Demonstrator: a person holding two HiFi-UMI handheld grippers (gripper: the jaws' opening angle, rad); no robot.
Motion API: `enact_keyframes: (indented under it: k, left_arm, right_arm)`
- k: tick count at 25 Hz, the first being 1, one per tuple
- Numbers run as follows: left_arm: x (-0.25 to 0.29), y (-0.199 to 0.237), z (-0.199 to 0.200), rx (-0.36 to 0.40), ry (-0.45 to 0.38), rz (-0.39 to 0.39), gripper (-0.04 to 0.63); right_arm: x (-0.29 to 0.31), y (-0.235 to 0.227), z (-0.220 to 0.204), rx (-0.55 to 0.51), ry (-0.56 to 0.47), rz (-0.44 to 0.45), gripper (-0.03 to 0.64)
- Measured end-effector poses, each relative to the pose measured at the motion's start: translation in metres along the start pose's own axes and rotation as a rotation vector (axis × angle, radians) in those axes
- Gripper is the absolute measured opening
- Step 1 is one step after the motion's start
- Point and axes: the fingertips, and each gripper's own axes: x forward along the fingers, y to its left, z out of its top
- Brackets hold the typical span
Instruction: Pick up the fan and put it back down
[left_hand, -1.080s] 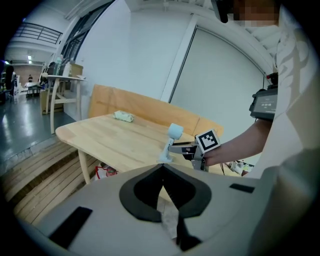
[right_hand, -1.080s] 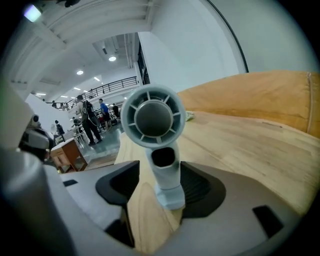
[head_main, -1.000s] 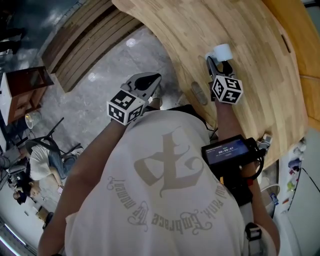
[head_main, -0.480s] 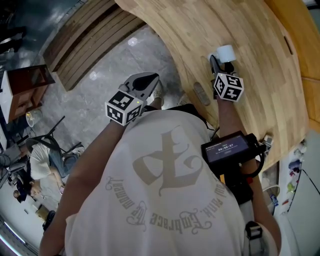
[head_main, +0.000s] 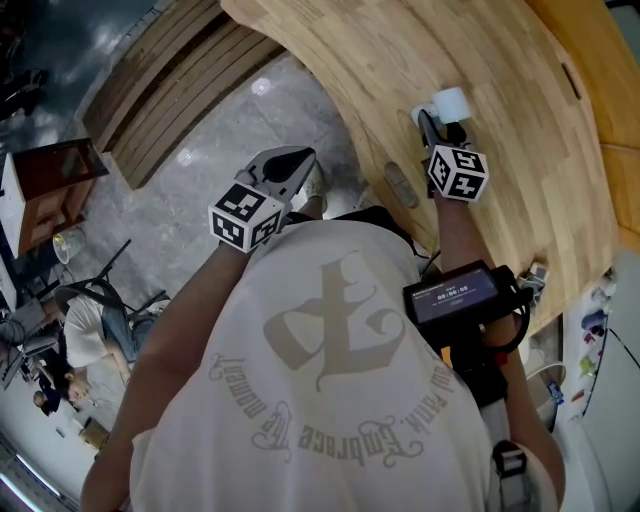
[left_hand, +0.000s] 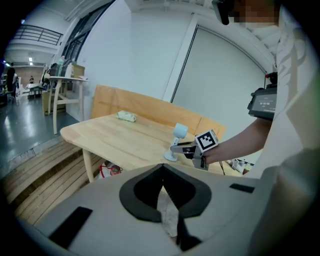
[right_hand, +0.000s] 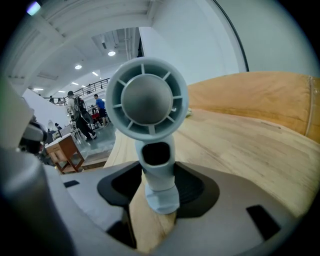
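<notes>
Near the table (head_main: 500, 60) edge stands the fan (head_main: 447, 103); open wood beyond.

Upside-down gothic lettering on the white shirt (head_main: 330, 440) includes "Embrace"; digits on the armband screen (head_main: 455, 295) are unreadable.

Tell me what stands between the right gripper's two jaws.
In the right gripper view, the fan stands by its stem between the right gripper's jaws, which have just been closing. Bare table shows in the gap on the stem's left.
</notes>
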Motion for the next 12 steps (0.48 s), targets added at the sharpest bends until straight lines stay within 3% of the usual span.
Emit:
enact_keyframes:
  k: [12]
  left_arm:
    - [0.014,0.007,-0.001,0.01,0.02,-0.045,0.011]
  right_arm:
    - [-0.02,0.002,0.006,0.067,-0.043,0.015,0.212]
